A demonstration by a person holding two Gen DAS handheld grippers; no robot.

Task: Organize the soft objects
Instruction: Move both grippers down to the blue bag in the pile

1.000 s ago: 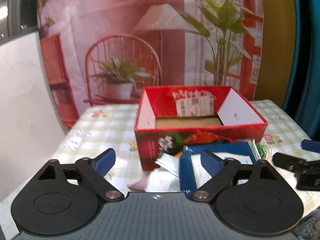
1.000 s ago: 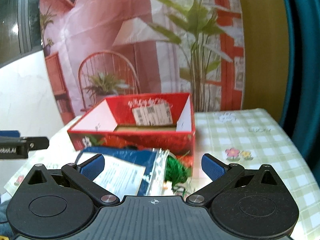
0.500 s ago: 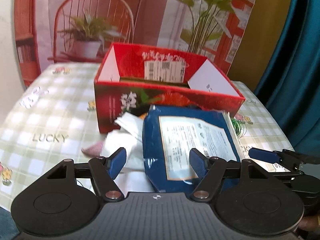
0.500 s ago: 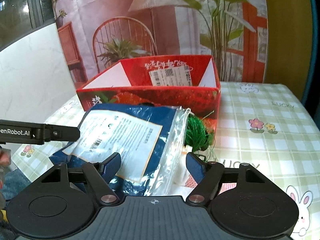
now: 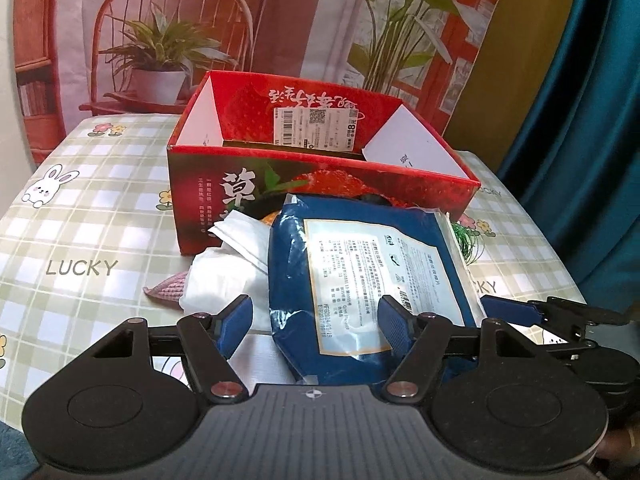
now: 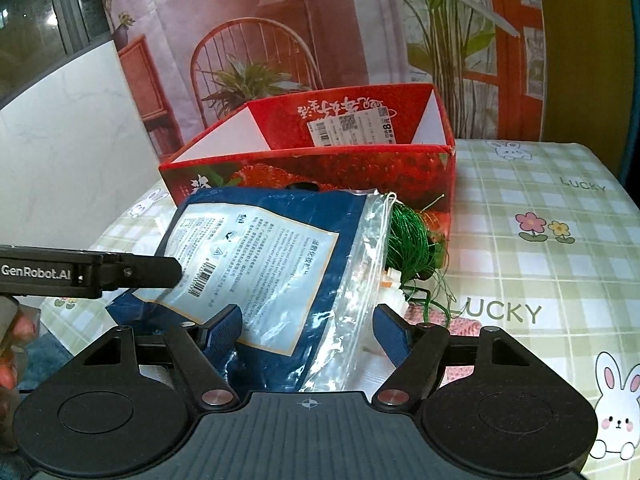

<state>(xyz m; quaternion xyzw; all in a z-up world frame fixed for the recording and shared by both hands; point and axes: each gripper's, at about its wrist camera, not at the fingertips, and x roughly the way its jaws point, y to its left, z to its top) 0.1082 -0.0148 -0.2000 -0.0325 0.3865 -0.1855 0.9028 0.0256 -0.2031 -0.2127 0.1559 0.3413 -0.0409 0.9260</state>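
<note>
I hold both grippers low over the table [image 6: 560, 216], which has a green checked cloth with rabbits and the word LUCKY. From the left wrist view, the left gripper [image 5: 316, 320] has its jaws apart, and the near end of the blue bag [image 5: 360, 280] lies between them; I cannot tell if the pads touch it. From the right wrist view, the right gripper [image 6: 308, 330] also has its jaws apart, with the clear zip end of the same bag [image 6: 280, 264] between them.

The red box [image 5: 320, 184] stands at 12 o'clock behind the bag, open on top. Inside I see only a white label on its far wall and white flaps at the sides; its floor is mostly hidden. The bag's far end reaches the box's front wall.

At 10 o'clock of the bag in the left view lie a white cloth [image 5: 224, 276] and a pink knitted piece [image 5: 168, 292], touching each other. In the right view a green net bundle [image 6: 412, 240] lies at 1 o'clock, against the box corner.

Open cloth is at 9 o'clock in the left view and at 3 o'clock in the right view. A blue curtain [image 5: 580, 120] hangs beyond the right edge of the table.
</note>
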